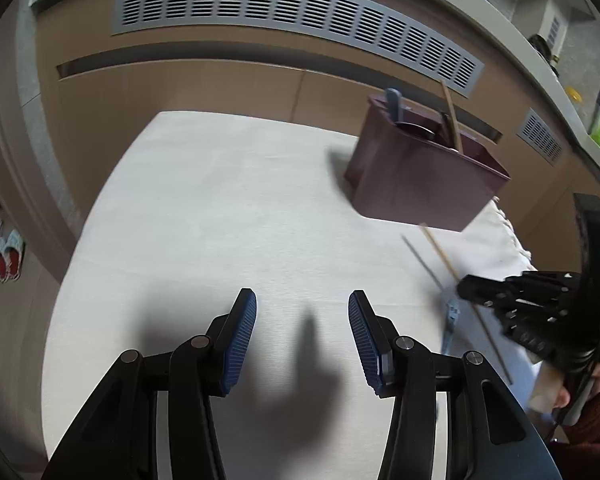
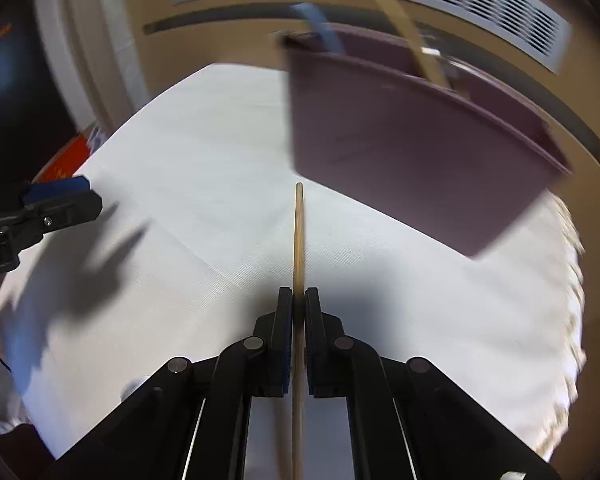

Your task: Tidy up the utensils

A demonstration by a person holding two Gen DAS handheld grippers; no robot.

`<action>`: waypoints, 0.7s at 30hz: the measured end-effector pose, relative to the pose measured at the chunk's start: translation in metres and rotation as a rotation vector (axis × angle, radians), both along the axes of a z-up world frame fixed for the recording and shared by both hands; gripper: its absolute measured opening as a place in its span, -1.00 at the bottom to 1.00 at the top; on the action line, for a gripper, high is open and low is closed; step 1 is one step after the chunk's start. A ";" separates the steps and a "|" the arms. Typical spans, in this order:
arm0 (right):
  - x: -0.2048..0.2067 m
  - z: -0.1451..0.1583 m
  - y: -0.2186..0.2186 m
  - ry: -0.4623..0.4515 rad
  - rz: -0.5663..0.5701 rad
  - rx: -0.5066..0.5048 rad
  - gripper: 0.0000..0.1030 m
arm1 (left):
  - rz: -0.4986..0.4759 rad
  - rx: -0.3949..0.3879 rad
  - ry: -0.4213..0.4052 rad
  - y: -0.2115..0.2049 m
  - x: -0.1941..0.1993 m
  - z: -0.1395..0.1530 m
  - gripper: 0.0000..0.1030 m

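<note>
Two views: right gripper (image 2: 298,300) pinches chopstick (image 2: 299,232); left gripper (image 1: 302,316) spread, empty.

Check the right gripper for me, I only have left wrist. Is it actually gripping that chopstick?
Observer: Yes, the right gripper is shut on the chopstick, which runs straight out between its fingers.
Operator: Tip near the holder?
Observer: It points toward the purple holder, with white cloth showing between the tip and the holder's base. Depth is unclear.
Operator: Anything else clamped with it?
Observer: No, only that one stick sits between the pads.
</note>
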State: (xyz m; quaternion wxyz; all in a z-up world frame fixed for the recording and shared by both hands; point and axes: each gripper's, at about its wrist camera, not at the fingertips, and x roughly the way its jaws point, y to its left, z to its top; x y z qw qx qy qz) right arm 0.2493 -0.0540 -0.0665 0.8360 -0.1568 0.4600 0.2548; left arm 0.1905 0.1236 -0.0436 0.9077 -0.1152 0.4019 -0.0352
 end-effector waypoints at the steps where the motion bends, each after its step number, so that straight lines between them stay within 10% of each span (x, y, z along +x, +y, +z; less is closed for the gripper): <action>1: 0.000 0.004 -0.010 0.004 -0.024 0.011 -0.91 | -0.011 -0.002 0.001 -0.004 0.001 0.000 -0.05; 10: -0.025 0.010 -0.091 -0.006 -0.208 0.057 -0.91 | -0.243 -0.103 -0.014 -0.056 -0.024 -0.006 -0.05; 21: -0.066 0.009 -0.126 -0.058 -0.259 0.087 -0.91 | -0.234 0.069 0.000 -0.099 -0.064 -0.036 -0.05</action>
